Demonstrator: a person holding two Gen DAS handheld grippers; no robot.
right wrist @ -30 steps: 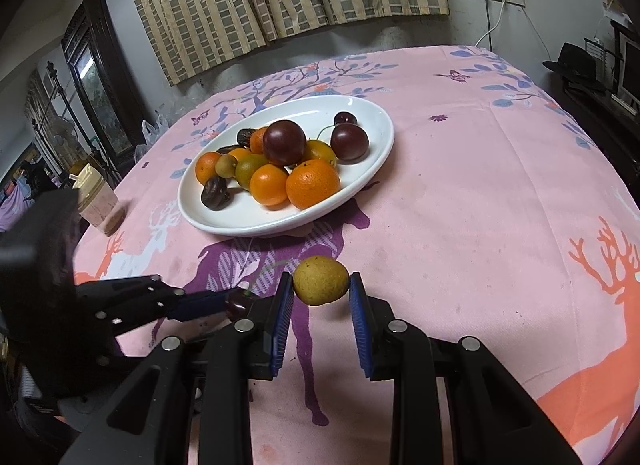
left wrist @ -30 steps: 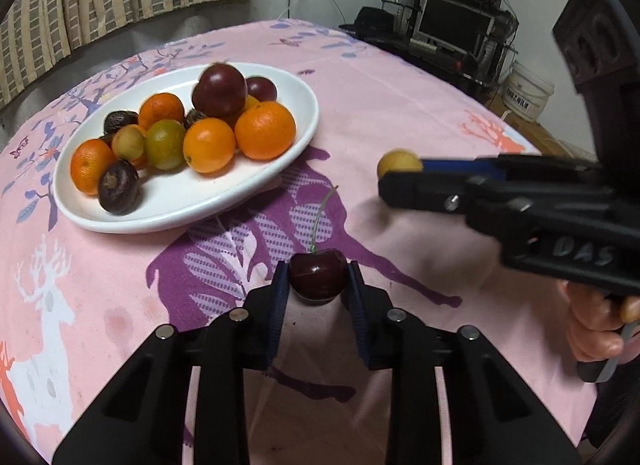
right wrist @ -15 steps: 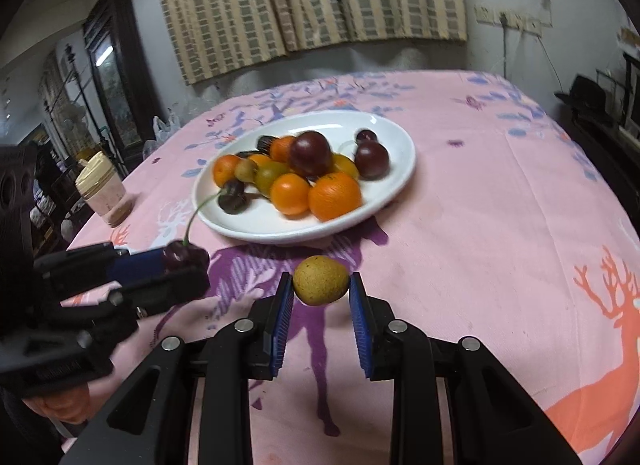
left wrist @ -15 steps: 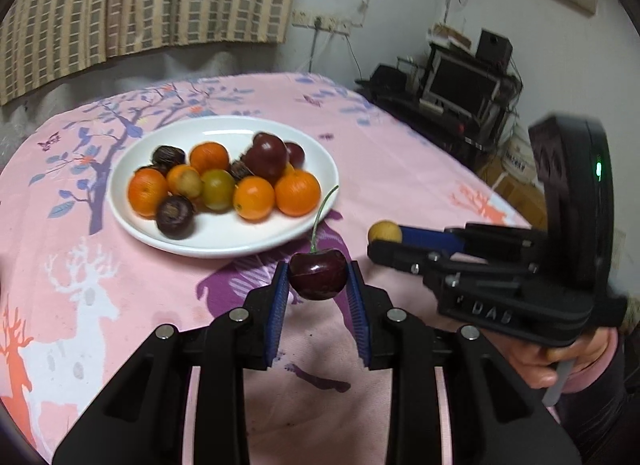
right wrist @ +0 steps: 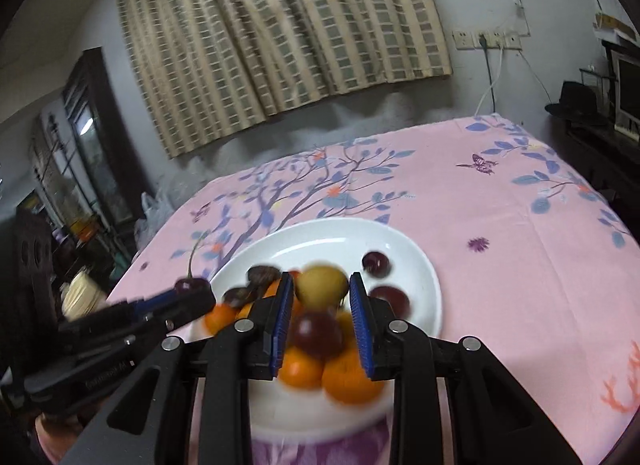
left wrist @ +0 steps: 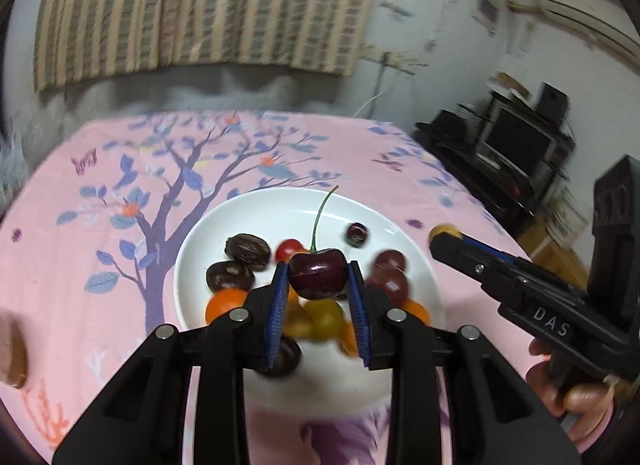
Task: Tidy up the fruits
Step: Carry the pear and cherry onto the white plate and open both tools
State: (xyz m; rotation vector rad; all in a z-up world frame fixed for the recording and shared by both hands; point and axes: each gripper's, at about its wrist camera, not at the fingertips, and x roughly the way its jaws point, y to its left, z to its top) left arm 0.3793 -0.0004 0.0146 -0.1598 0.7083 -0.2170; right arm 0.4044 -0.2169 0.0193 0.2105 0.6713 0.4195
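My left gripper point(left wrist: 318, 279) is shut on a dark red cherry point(left wrist: 319, 278) with a green stem and holds it in the air above the white plate point(left wrist: 260, 213). The plate holds several oranges, plums and dark fruits, blurred by motion. My right gripper point(right wrist: 322, 287) is shut on a small yellow fruit point(right wrist: 321, 286) and holds it above the same plate point(right wrist: 416, 261). The right gripper also shows at the right of the left wrist view point(left wrist: 442, 235). The left gripper with the cherry shows at the left of the right wrist view point(right wrist: 192, 291).
The plate sits on a round table with a pink printed tablecloth point(left wrist: 80, 205). A jar point(right wrist: 80, 297) stands near the table's left edge. Striped curtains hang behind. A TV stand point(left wrist: 516, 153) is off to the right.
Both grippers have risen and moved forward from the cloth in front of the plate to above the plate, each still holding its fruit.
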